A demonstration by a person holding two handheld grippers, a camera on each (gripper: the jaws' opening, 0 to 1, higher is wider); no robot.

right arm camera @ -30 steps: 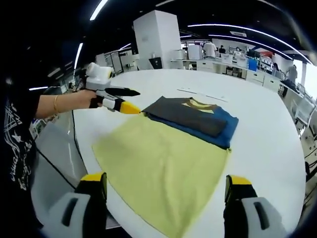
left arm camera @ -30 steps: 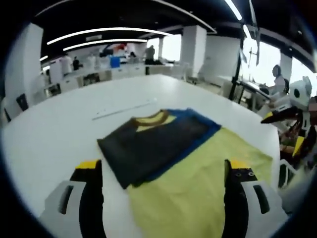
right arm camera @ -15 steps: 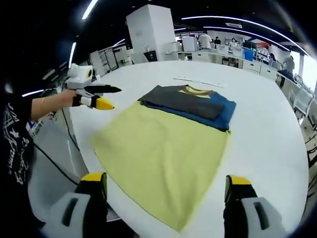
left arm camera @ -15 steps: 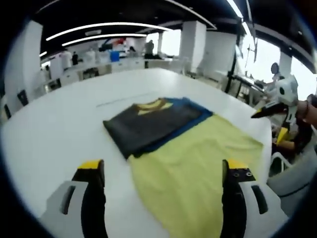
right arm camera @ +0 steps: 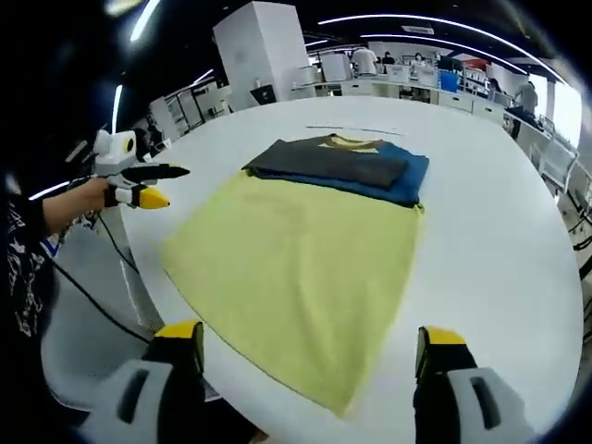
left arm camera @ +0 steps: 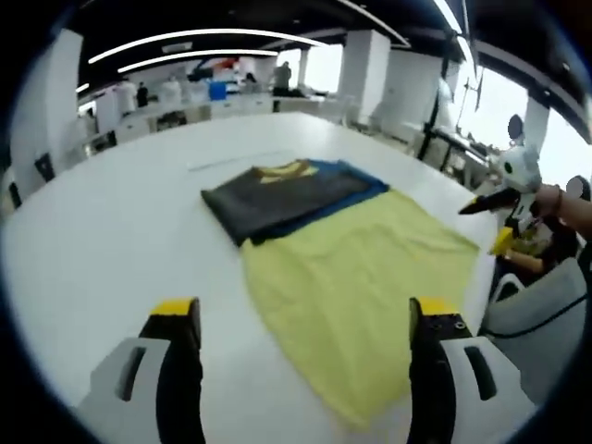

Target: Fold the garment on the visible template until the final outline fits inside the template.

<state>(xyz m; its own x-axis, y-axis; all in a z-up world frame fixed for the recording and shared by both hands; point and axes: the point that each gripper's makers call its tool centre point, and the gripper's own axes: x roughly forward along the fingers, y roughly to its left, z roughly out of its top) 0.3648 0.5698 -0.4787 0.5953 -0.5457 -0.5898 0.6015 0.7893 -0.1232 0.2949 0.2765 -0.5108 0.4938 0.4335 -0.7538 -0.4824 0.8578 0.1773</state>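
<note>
Both grippers hang back off the round white table (right arm camera: 518,231), and neither touches the cloth. The left gripper (left arm camera: 301,324) has its yellow-tipped jaws wide apart with nothing between them; the right gripper (right arm camera: 310,347) likewise stands spread and empty. On the table lies the flat yellow cloth template (right arm camera: 296,268), and the folded dark grey and blue garment (right arm camera: 338,166) sits across its far end, blue edge showing beneath the grey. A thin pale strip (left arm camera: 236,162) lies beyond the garment.
</note>
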